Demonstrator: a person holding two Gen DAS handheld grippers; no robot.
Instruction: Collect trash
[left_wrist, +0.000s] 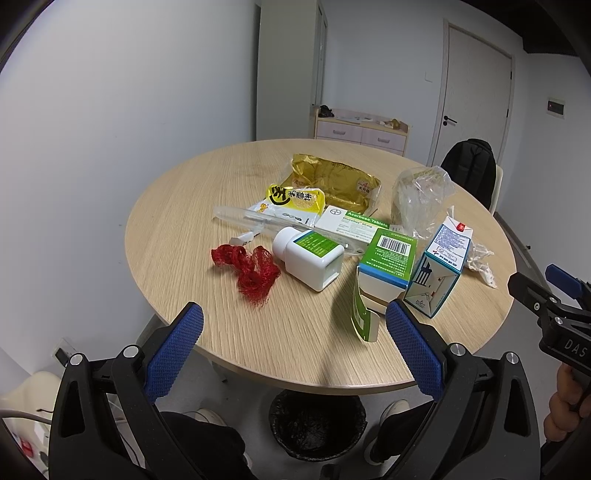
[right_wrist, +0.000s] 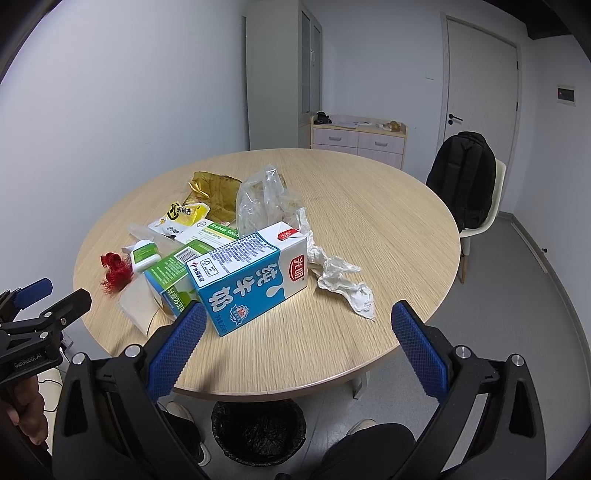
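Both grippers hang over the near edge of the round worktop (left_wrist: 229, 350), neither touching anything. The left gripper (left_wrist: 295, 332) has its jaws spread wide and empty, aimed toward the red net (left_wrist: 245, 271) and white bottle (left_wrist: 308, 260). The right gripper (right_wrist: 299, 338) is likewise spread and empty, facing the milk carton (right_wrist: 251, 280). The trash lies clustered mid-worktop: gold bag (left_wrist: 332, 179), yellow packet (left_wrist: 291, 201), tablet box (left_wrist: 351, 223), green box (left_wrist: 388, 262) with its flap open, clear plastic bag (left_wrist: 421, 195) and crumpled paper (right_wrist: 343, 282) just beside the carton. A lined bin (right_wrist: 258, 432) stands on the floor under the near edge, between the person's feet, apparently placed so items can be dropped straight down. Judged status: collection not yet begun; the carton and net, nearest the grippers, look like first picks.
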